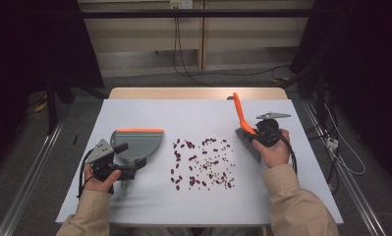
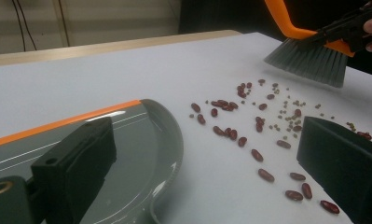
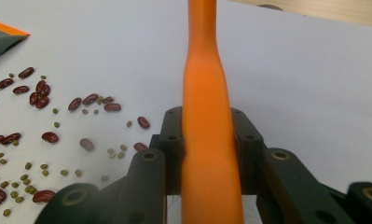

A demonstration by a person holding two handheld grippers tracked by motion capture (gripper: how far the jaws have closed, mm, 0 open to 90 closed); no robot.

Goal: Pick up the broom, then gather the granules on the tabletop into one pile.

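Brush [image 1: 243, 124], handle up-back, bristles down

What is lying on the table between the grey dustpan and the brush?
Between the dustpan and the brush lie scattered red beans mixed with small green beans on the white table, clear in the high view.

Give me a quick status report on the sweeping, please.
Left gripper shut on dustpan. Right gripper shut on brush. Beans scattered between, unswept. Nothing in the way.
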